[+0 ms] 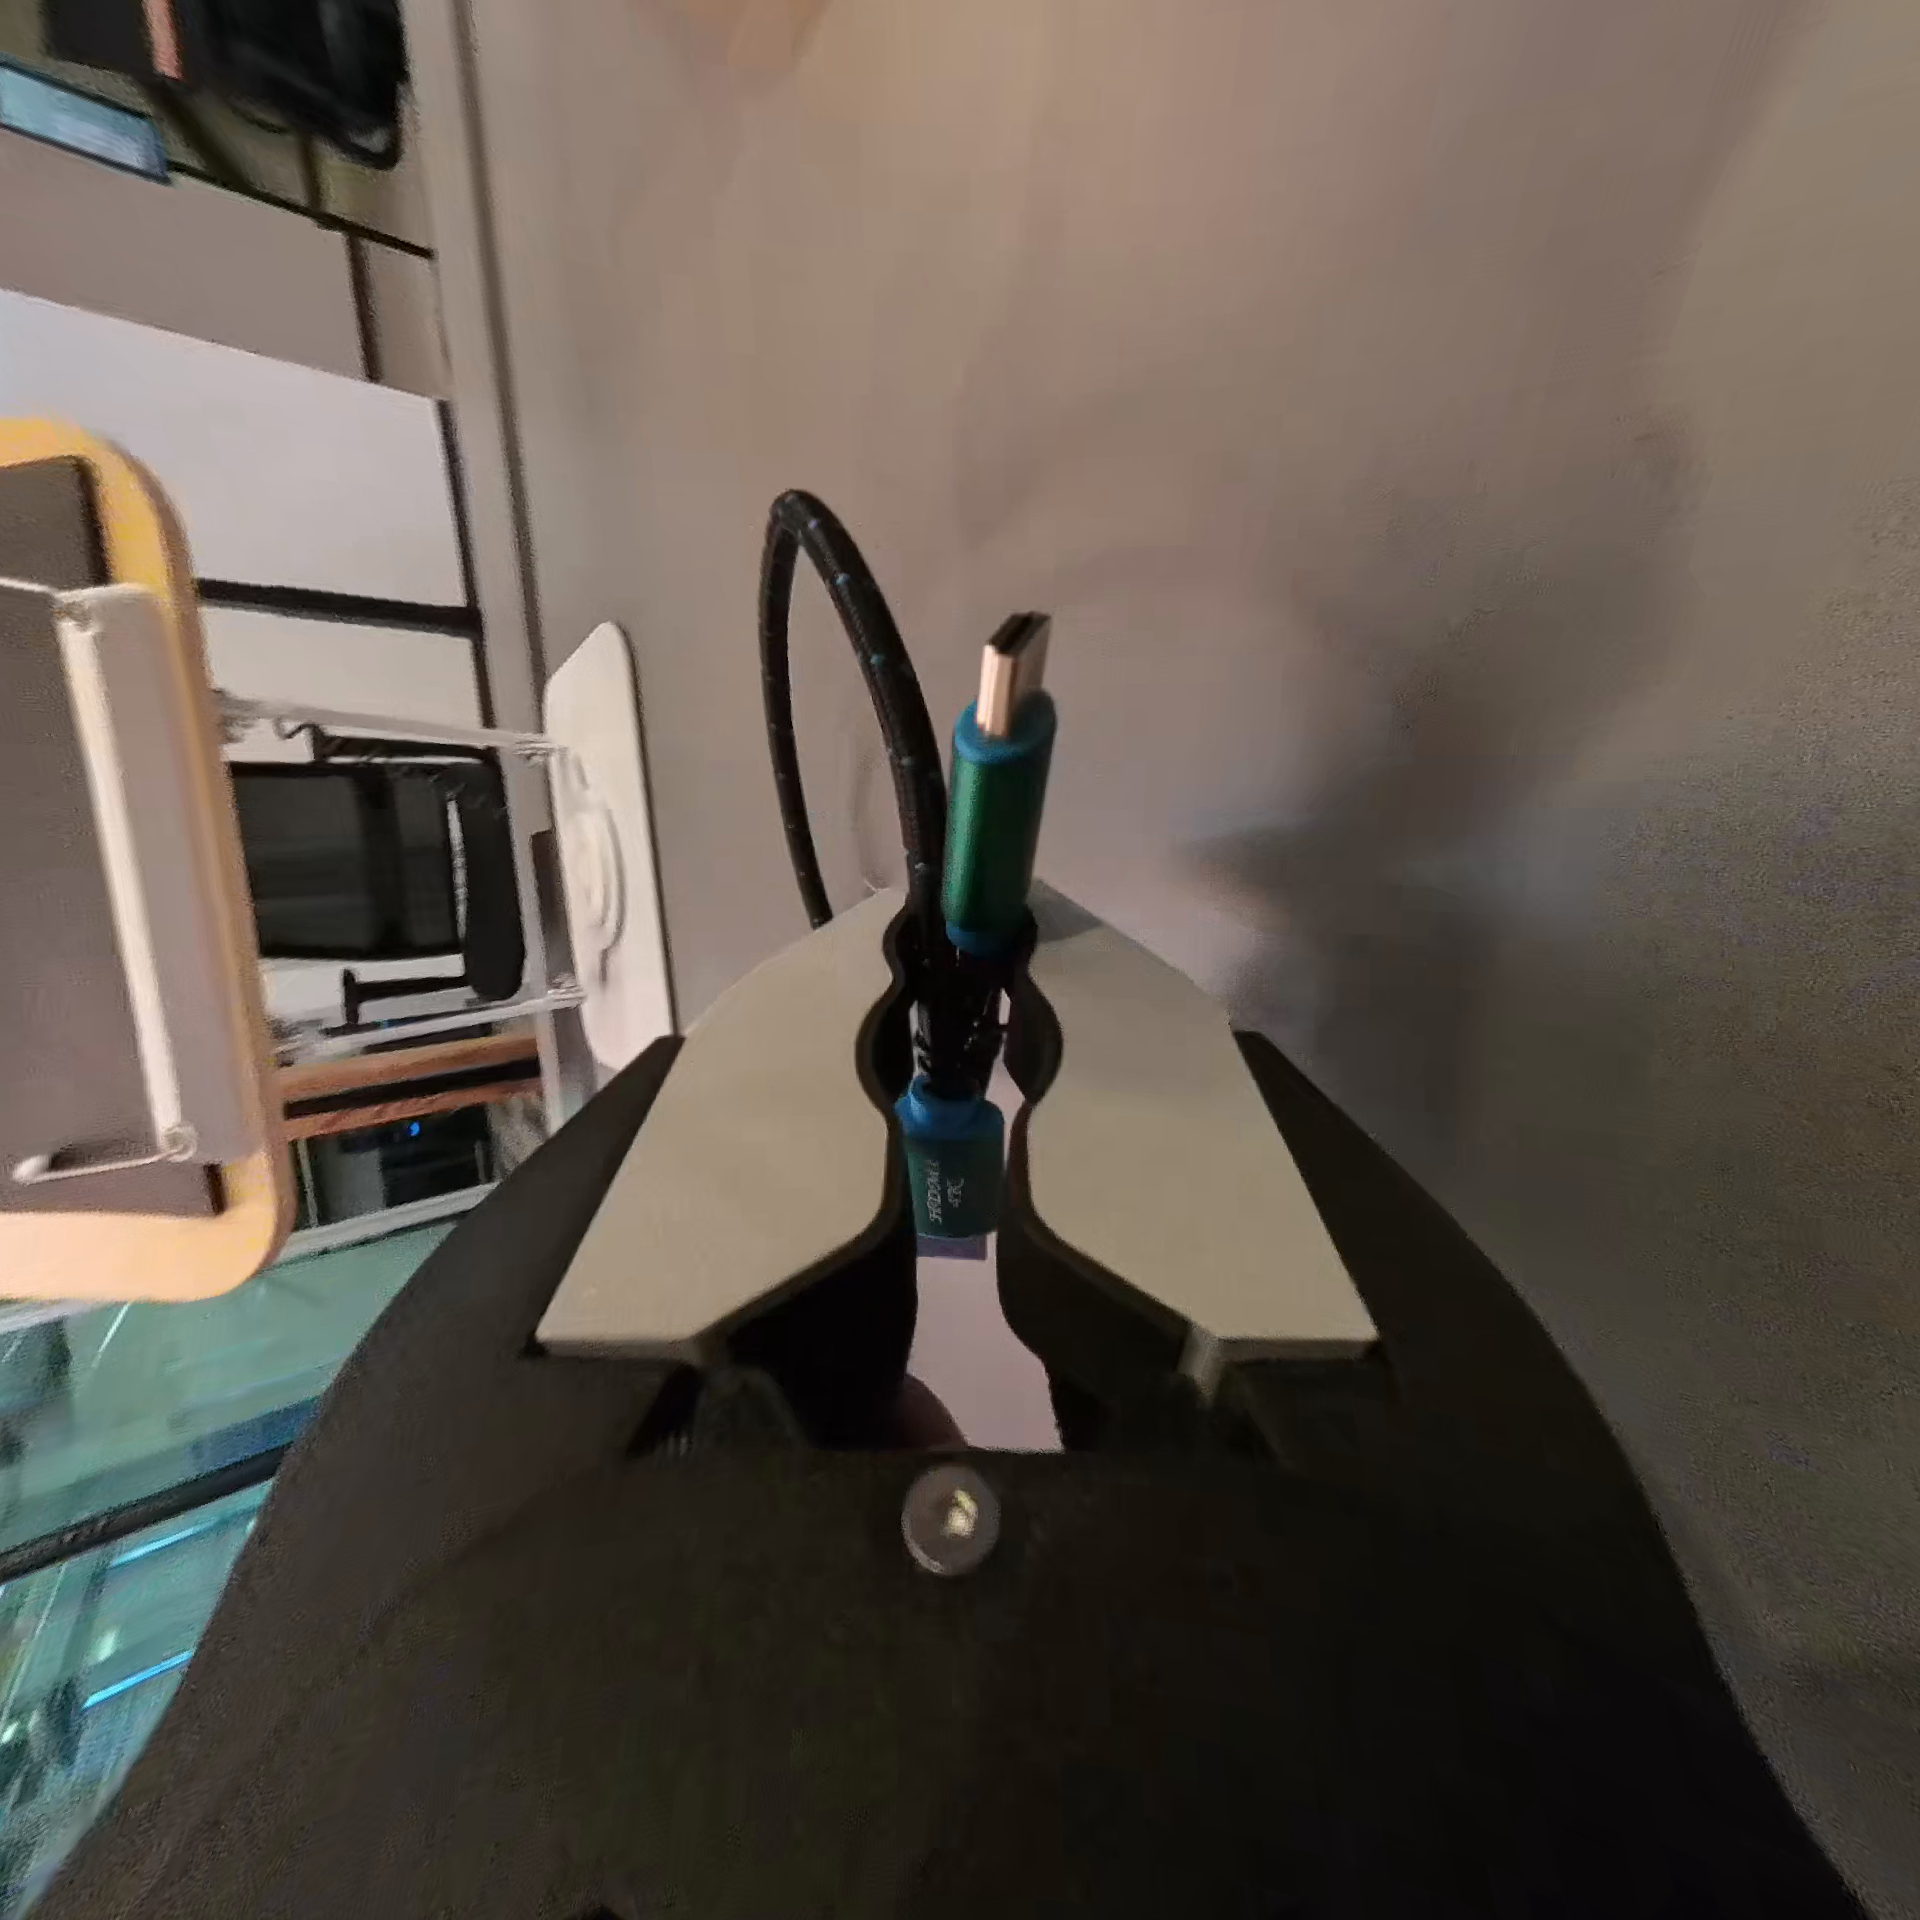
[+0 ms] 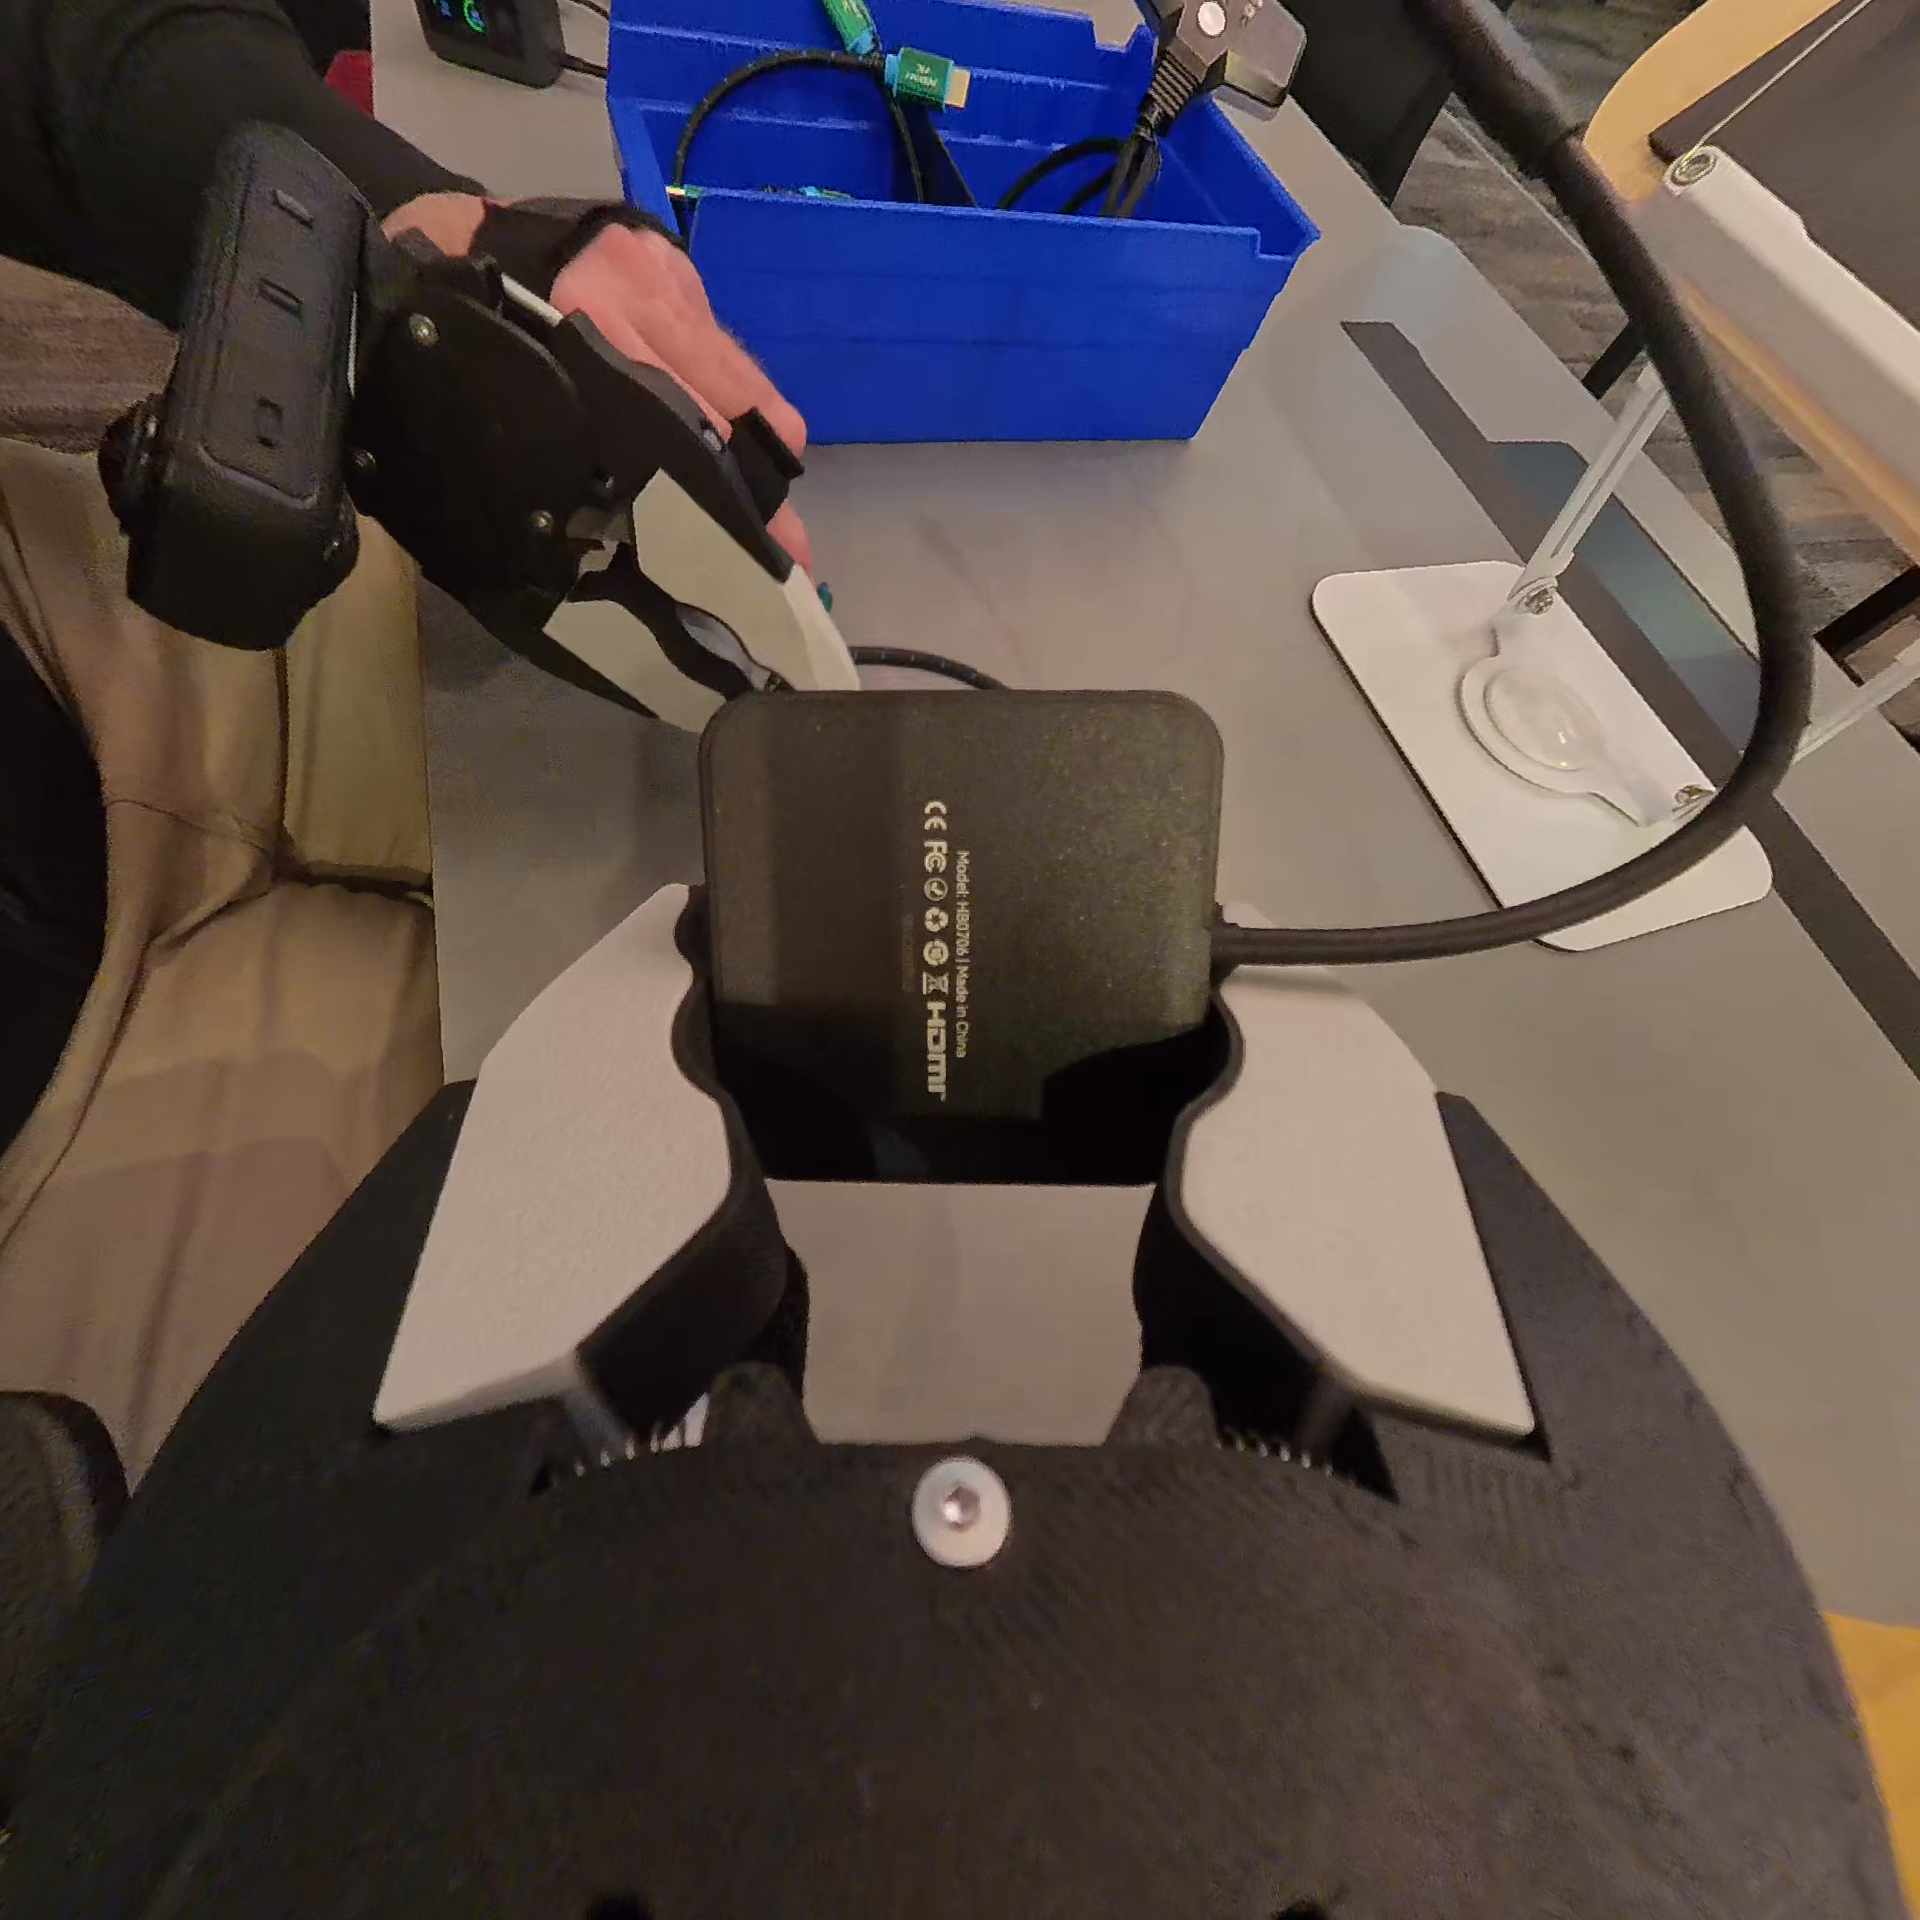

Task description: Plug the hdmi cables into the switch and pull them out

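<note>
Braided, springy HDMI cable point(image 1: 940, 1023) sits pinched in the left gripper point(image 1: 961, 935), plug beyond its jaws, while the right gripper point(image 2: 956, 997) clamps the light, rigid switch point(image 2: 961, 883).

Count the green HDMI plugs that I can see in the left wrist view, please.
2. One green plug sticks up past the left tool tips; the other sits lower between its fingers. More may be hidden.

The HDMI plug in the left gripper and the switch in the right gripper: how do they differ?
The HDMI plug is slim and green, with a bare metal tip; the switch is a broad, flat black box. The left gripper closes nearly fully on the plug's braided cable; the right gripper stays wide around the switch. Both are held.
</note>
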Available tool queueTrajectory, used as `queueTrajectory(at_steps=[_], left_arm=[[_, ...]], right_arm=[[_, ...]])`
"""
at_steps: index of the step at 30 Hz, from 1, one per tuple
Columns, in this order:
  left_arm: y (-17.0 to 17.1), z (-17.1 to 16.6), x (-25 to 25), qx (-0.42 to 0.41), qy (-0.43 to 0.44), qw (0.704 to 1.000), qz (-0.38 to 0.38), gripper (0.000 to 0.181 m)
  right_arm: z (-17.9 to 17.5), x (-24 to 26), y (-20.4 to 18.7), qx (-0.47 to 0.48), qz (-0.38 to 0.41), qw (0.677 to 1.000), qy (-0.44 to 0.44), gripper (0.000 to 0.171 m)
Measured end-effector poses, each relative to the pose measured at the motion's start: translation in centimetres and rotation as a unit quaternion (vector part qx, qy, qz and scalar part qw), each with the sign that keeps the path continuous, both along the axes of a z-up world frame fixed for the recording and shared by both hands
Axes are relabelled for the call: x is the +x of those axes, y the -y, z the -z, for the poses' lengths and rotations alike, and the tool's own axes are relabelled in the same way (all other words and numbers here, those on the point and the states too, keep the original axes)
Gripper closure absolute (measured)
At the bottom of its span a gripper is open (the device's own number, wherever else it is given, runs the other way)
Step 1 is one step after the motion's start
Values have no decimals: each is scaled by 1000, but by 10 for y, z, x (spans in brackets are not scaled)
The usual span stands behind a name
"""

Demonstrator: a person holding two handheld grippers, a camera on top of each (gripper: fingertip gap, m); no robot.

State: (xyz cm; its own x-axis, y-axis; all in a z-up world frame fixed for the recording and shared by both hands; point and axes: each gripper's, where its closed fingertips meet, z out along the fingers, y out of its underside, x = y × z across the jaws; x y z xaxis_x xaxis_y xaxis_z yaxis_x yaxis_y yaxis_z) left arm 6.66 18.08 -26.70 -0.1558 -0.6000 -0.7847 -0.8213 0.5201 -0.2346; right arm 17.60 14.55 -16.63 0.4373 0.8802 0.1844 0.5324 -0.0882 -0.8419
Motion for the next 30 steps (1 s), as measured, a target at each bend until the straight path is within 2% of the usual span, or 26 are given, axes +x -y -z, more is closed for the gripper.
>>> queueTrajectory(at_steps=[6, 10, 11, 14, 17, 19, 22, 26, 30], left_arm=[[-30, -21, -9, 78, 9, 994, -72, 169], [-38, 9, -22, 43, -53, 991, -115, 166], [-34, 17, -23, 25, -65, 991, -110, 156], [-23, 18, -18, -20, -45, 994, -94, 145], [-15, 12, -19, -90, -23, 991, -96, 119], [-10, 5, -19, -95, -12, 993, -73, 121], [5, 9, -21, -163, -1, 985, -56, 119], [30, 4, -12, -192, 17, 981, 23, 140], [31, 10, -2, -204, 0, 978, 39, 156]], right_arm=[[5, -3, 0, -8, -2, 1000, 7, 86], [8, -6, 0, -11, -5, 1000, 14, 86], [9, -7, 0, -12, -6, 1000, 16, 86], [10, -7, 0, -14, -6, 1000, 20, 86], [10, -6, 0, -15, -6, 1000, 19, 86], [11, -6, 0, -15, -6, 1000, 19, 86], [11, -6, 0, -15, -5, 1000, 20, 86], [11, -6, 1, -16, -7, 1000, 20, 85], [10, -9, 2, -16, -11, 1000, 20, 86]])
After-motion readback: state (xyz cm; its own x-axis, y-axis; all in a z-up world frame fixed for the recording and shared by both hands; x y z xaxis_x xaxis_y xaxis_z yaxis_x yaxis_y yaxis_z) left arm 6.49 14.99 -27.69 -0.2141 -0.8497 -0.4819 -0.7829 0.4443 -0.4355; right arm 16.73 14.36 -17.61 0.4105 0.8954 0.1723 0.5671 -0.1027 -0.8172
